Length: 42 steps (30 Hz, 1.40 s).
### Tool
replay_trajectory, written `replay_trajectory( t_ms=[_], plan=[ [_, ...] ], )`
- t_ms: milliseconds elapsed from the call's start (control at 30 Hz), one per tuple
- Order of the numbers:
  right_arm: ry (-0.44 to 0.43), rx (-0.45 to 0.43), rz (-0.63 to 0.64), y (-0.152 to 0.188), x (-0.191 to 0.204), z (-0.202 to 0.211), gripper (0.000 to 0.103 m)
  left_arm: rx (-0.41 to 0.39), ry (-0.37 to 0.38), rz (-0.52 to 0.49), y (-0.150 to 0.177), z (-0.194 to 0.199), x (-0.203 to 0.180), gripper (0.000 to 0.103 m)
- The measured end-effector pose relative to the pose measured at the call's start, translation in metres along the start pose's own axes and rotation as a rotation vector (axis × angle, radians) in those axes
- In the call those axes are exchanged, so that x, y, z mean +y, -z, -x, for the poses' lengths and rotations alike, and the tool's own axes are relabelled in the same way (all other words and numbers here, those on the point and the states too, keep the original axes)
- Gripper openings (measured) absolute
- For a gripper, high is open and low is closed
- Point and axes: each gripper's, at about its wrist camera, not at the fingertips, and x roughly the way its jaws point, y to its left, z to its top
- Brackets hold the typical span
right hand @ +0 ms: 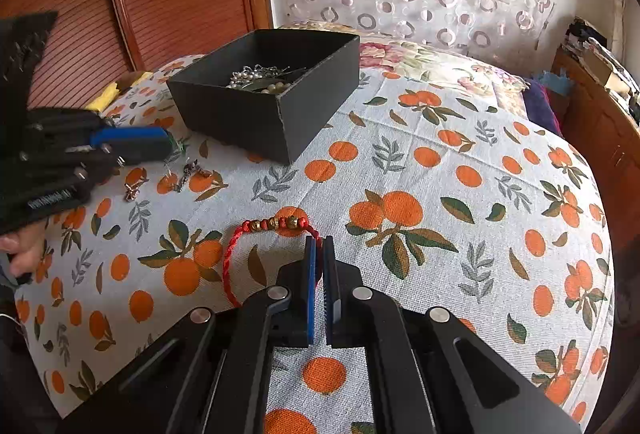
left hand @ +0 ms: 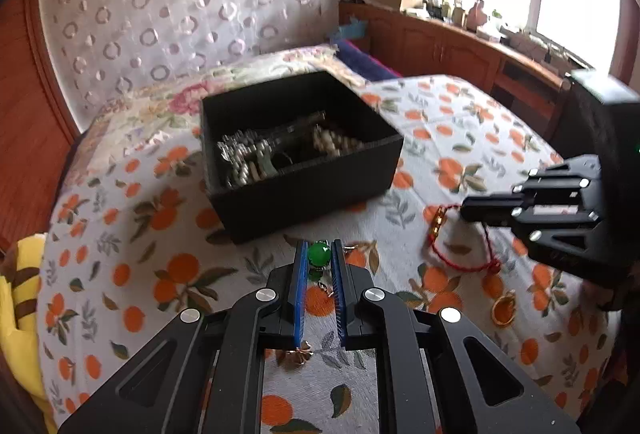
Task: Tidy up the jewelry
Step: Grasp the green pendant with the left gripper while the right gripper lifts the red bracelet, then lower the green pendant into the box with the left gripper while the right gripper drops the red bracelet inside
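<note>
My left gripper (left hand: pixel 319 248) is shut on a green bead piece (left hand: pixel 319 253), held just above the bedspread in front of the black box (left hand: pixel 308 170); a small gold charm (left hand: pixel 298 352) hangs below the fingers. The box holds pearl and silver jewelry (left hand: pixel 256 158). My right gripper (right hand: pixel 319 243) is shut on the red cord bracelet (right hand: pixel 256 234) with gold beads, which lies on the bedspread. In the left wrist view the right gripper (left hand: pixel 466 212) and the red bracelet (left hand: pixel 460 254) show at right. The left gripper (right hand: pixel 166 144) shows at the left of the right wrist view.
A gold ring (left hand: pixel 504 310) lies on the orange-print bedspread (right hand: pixel 440 194) at right. Small earrings (right hand: pixel 188 170) and a charm (right hand: pixel 130 191) lie beside the left gripper. A wooden cabinet (left hand: pixel 440 42) with clutter stands under the window. A yellow plush (left hand: pixel 20 294) lies at the bed's left edge.
</note>
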Motion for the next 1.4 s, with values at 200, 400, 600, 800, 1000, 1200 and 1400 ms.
replay_trajectory(
  t_ms=[200,400,600,800,1000,1200,1400],
  plan=[
    [-0.020,-0.007,0.013,0.002,0.005,0.006,0.003,-0.062,-0.006,0.010,-0.013,0.020,0.006,0.010],
    [-0.008,-0.055,0.026,-0.010,0.006,0.025,0.003,-0.130,0.004,0.013,-0.030,0.038,0.011,0.010],
    [-0.002,-0.123,0.041,-0.032,0.009,0.047,0.003,-0.174,-0.001,0.015,-0.049,0.046,0.018,0.010],
    [0.010,-0.177,0.079,-0.056,0.015,0.063,0.003,-0.216,0.003,0.027,-0.066,0.051,0.027,0.011],
    [-0.006,-0.247,0.104,-0.086,0.022,0.069,0.003,-0.236,0.002,0.032,-0.079,0.051,0.035,0.011],
    [-0.043,-0.278,0.105,-0.108,0.026,0.050,0.003,-0.250,-0.002,0.048,-0.092,0.051,0.045,0.010],
    [-0.087,-0.255,0.046,-0.111,0.020,0.011,0.003,-0.242,-0.012,0.055,-0.098,0.046,0.052,0.011]
  ],
)
